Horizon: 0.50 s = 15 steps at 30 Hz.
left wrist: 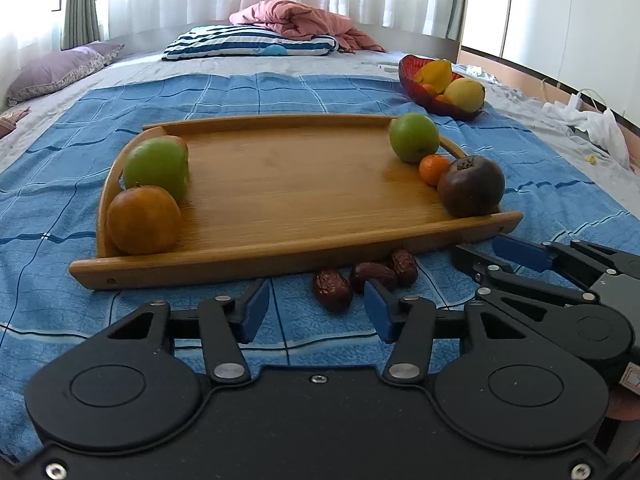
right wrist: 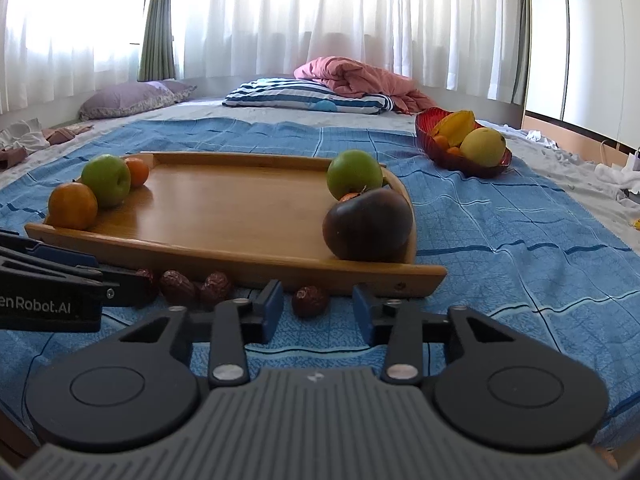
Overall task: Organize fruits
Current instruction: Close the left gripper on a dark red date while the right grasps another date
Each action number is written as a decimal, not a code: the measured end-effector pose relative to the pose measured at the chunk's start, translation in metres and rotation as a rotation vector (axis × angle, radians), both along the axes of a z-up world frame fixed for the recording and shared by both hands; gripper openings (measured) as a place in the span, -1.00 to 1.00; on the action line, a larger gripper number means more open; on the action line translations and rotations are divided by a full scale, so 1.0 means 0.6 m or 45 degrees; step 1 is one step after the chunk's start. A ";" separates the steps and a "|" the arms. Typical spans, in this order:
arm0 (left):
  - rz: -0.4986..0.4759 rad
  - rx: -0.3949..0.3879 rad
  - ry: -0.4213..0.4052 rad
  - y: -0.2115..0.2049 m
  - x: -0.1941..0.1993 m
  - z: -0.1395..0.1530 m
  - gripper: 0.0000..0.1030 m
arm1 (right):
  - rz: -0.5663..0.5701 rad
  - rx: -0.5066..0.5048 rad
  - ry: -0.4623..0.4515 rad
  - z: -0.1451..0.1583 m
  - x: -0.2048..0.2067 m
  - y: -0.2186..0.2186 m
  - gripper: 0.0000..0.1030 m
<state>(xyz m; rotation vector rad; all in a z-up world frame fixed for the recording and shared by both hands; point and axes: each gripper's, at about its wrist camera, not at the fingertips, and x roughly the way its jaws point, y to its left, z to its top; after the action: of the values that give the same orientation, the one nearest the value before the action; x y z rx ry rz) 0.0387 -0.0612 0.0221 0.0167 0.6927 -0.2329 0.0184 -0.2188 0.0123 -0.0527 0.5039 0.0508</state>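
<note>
Tray [left wrist: 280,236] long axis runs left-right.

A wooden tray [left wrist: 280,184] lies on the blue cloth: two green apples [left wrist: 158,166] [left wrist: 414,137], oranges [left wrist: 143,219] and a dark purple fruit [left wrist: 471,186] sit at its ends (middle bare). Wrinkled red dates [left wrist: 332,290] lie just before its near rim; a red bowl [left wrist: 414,84] holds yellow fruit

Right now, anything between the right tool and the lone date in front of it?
Nothing visible. The date lies on the blue blanket just beyond the right tool, its fingers apart. The wooden tray sits behind the date.
</note>
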 end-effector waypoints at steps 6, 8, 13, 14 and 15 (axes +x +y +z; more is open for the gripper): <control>0.012 0.004 -0.001 -0.013 0.008 -0.009 0.00 | -0.012 0.005 0.021 -0.009 0.014 0.004 -0.31; 0.013 0.007 0.004 -0.016 0.010 -0.012 0.00 | -0.016 0.012 0.029 -0.011 0.017 0.004 -0.34; 0.018 -0.021 0.026 -0.017 0.017 -0.019 -0.02 | -0.022 0.017 0.027 -0.014 0.020 0.004 -0.35; 0.020 -0.023 0.024 -0.017 0.017 -0.019 -0.05 | -0.021 0.020 0.028 -0.014 0.021 0.004 -0.36; 0.020 -0.027 0.023 -0.018 0.018 -0.019 -0.09 | -0.022 0.022 0.028 -0.015 0.022 0.003 -0.37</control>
<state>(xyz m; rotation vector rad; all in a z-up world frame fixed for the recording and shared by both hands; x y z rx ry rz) 0.0496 -0.0718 0.0105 -0.0108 0.7078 -0.2254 0.0315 -0.2169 0.0034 -0.0312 0.5257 0.0387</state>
